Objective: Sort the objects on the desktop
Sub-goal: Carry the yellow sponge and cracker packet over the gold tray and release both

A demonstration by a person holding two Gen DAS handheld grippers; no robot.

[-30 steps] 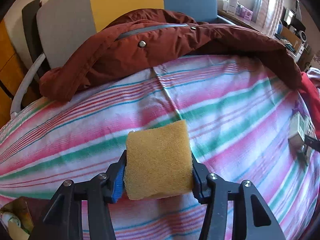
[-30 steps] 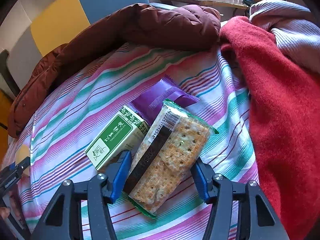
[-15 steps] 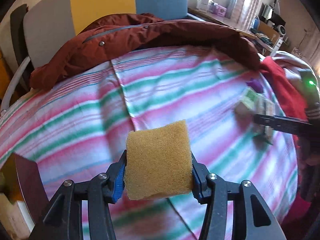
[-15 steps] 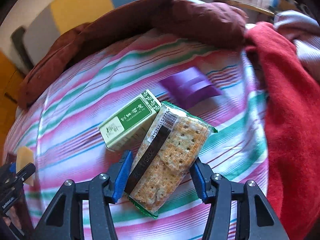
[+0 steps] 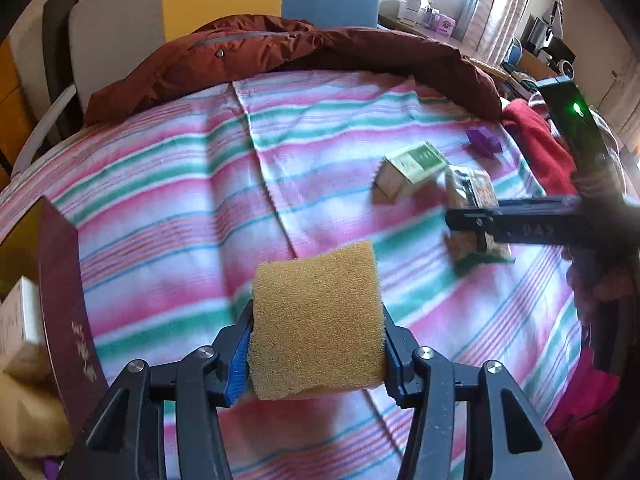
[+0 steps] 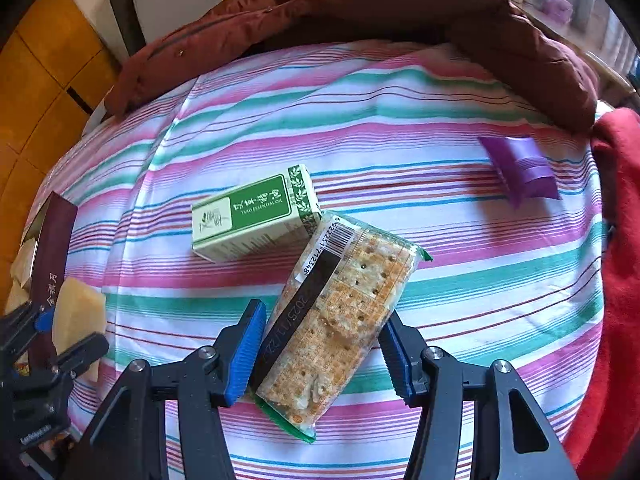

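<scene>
My left gripper (image 5: 316,354) is shut on a yellow sponge (image 5: 316,320) and holds it above the striped cloth (image 5: 180,200). My right gripper (image 6: 324,356) is shut on a cracker packet (image 6: 340,316), which is lifted at an angle. In the left wrist view the right gripper (image 5: 476,224) holds the packet (image 5: 476,200) at the right. A green and white box (image 6: 252,216) lies just beyond the packet. A purple packet (image 6: 520,168) lies at the far right. The left gripper with the sponge (image 6: 76,316) shows at the left of the right wrist view.
A dark red box (image 5: 64,300) with items inside stands at the cloth's left edge. A brown jacket (image 5: 300,52) lies along the far side. A red cloth (image 6: 616,280) lies at the right. A chair (image 5: 220,8) stands behind.
Both grippers have swung leftward with their loads. The cracker packet has moved away from the purple packet. The dark red box has come further into view at the left.
</scene>
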